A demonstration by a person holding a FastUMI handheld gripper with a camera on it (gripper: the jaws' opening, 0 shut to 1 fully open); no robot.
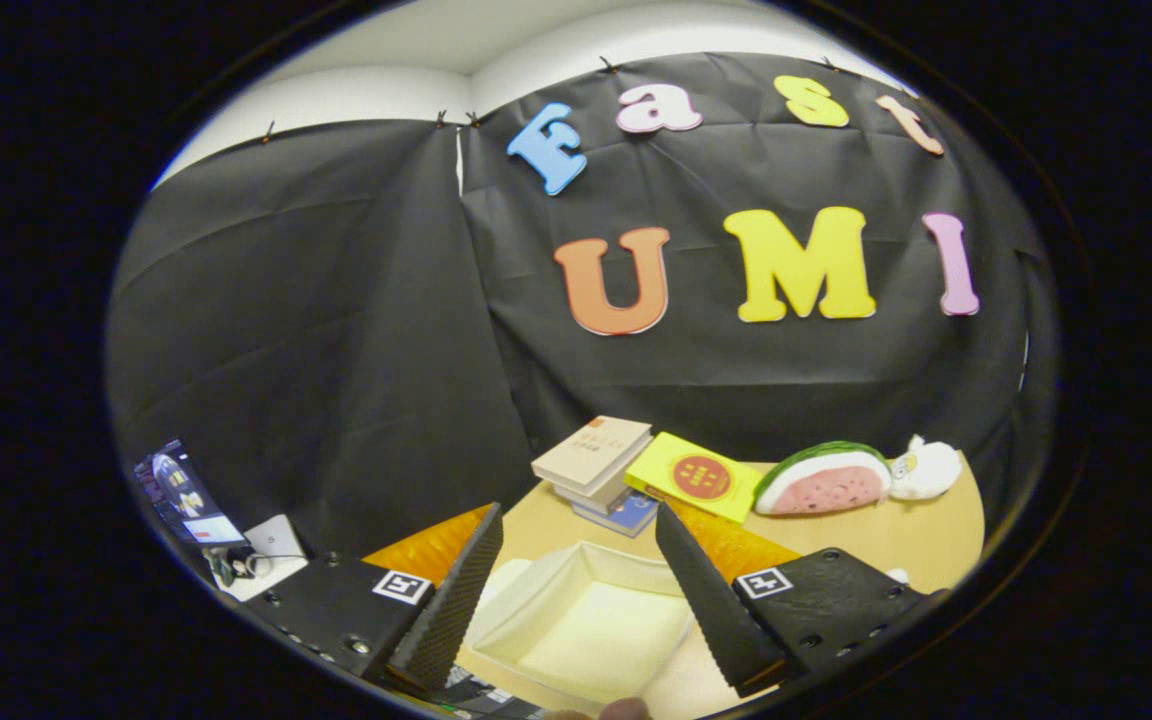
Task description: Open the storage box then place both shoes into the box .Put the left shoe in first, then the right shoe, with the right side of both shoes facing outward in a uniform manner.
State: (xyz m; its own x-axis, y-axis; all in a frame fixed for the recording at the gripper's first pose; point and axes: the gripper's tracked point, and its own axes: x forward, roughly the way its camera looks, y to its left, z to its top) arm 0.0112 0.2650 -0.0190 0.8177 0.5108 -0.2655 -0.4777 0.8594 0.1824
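A cream storage box (591, 620) lies on the wooden table (921, 530) below and between my fingers, its hollow inside showing and nothing in it. My gripper (576, 555) is held above it, open, with a wide gap and nothing between the fingers. The box's near end is cut off from sight under the gripper. A fingertip of a person (624, 709) peeks in at the box's near edge.
Beyond the box sit a stack of books (596, 465), a yellow book (693, 478), a watermelon-slice plush (824, 480) and a small white plush (926, 470). An orange mat (431, 548) lies under the fingers. A screen (176, 495) and a white device (271, 550) stand off to the left.
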